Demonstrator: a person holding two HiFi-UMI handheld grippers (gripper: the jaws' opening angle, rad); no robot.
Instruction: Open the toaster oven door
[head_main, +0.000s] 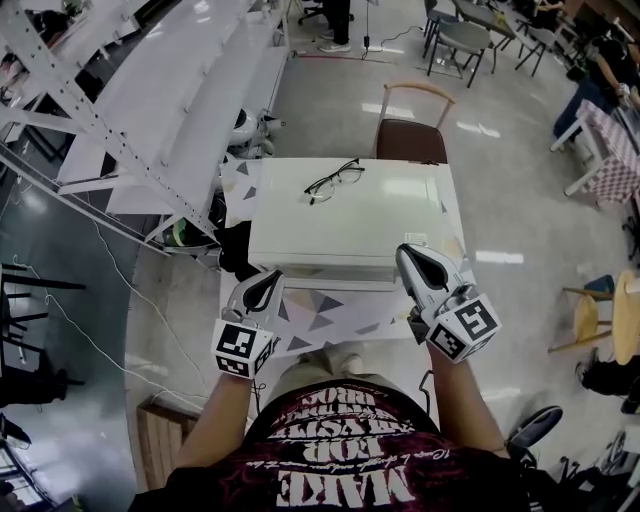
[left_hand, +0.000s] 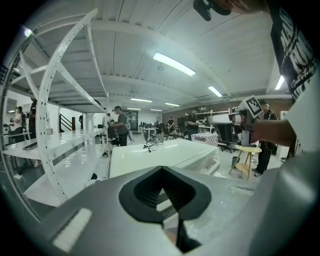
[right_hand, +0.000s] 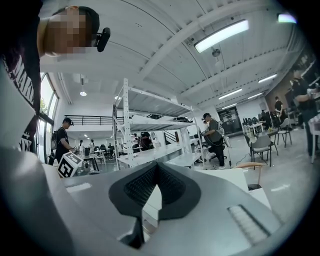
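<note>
A white toaster oven (head_main: 345, 220) stands on a small table; I look down on its top, and its front door is hidden from this angle. My left gripper (head_main: 262, 287) hovers just before the oven's front left corner, jaws shut on nothing. My right gripper (head_main: 413, 260) is at the front right corner, also shut and empty. In the left gripper view the shut jaw tips (left_hand: 161, 169) point over the oven top (left_hand: 175, 154). In the right gripper view the closed tips (right_hand: 156, 166) rise beside the oven (right_hand: 227, 176).
Black-framed glasses (head_main: 333, 181) lie on the oven top. A brown chair (head_main: 411, 133) stands behind the table. White metal shelving (head_main: 150, 110) runs along the left. A patterned tabletop (head_main: 330, 310) shows in front of the oven. People and desks fill the background.
</note>
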